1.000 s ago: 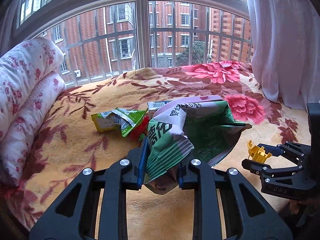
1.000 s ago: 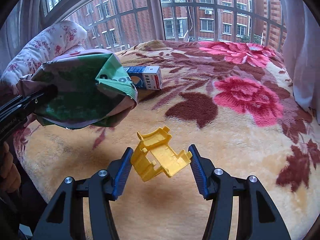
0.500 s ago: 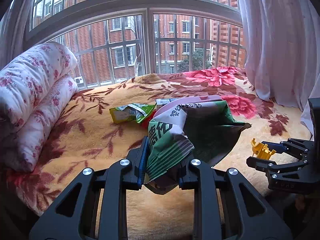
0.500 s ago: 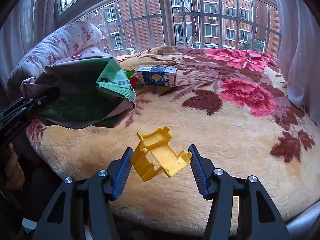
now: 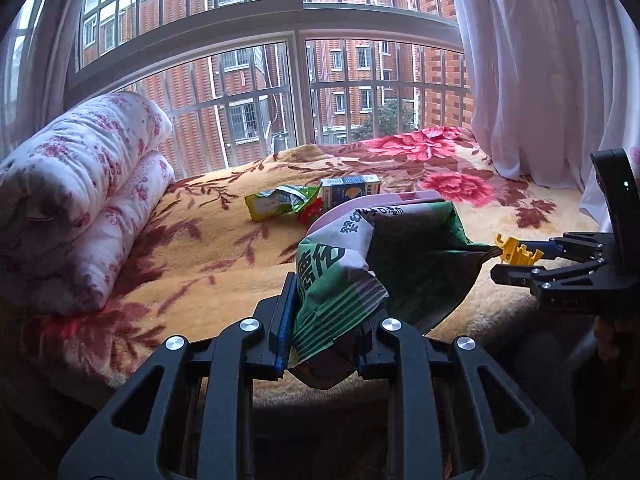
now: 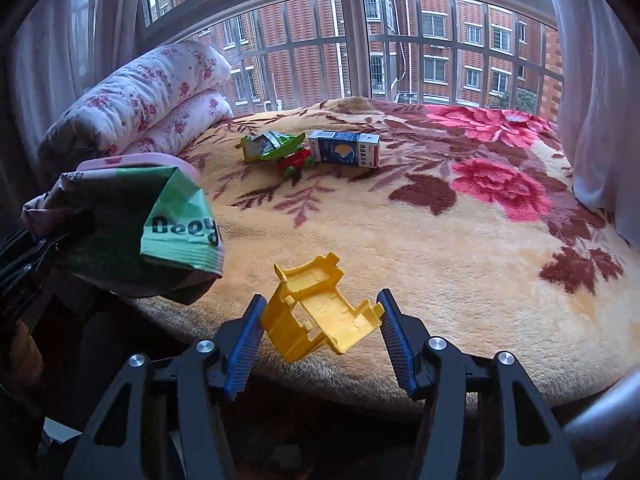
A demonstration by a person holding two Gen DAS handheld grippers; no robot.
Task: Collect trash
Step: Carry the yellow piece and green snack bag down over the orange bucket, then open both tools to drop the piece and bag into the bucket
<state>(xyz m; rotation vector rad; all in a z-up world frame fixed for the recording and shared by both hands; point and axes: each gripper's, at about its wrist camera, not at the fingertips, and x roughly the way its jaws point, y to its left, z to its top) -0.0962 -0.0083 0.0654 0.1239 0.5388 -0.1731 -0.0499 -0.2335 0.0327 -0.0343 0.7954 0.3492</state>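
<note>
So both claws are loaded right now. The left claw [image 5: 328,320] is clamped tight on a crumpled green snack bag [image 5: 376,264], pinching it near its lower end so the rest of the bag sticks out over the near edge of the bed [image 5: 208,256]. The right claw [image 6: 320,320] is closed on a yellow plastic piece [image 6: 320,312], some kind of broken clip or tray, held between its blue pads just off the bed's near edge.

My read on the step: this is the carry-off part, two bits of trash picked up and on their way to wherever the bin is. No bin or trash bag shows in either view, so I can't say where that is. Next move would call for bringing both claws over a bin and letting go, one at a time probably, since the floppy bag could snag.

Left on the bed, far side toward the window [image 5: 296,40]: a small green and yellow wrapper [image 6: 268,146], something red and green [image 6: 296,162] tucked right beside it, and a blue and white carton [image 6: 346,154] lying on its side, touching or nearly touching that red thing. So the job looks maybe halfway.

Containers: the green bag's mouth looks open but I can't see anything inside it. The carton looks closed, contents unknown.
</note>
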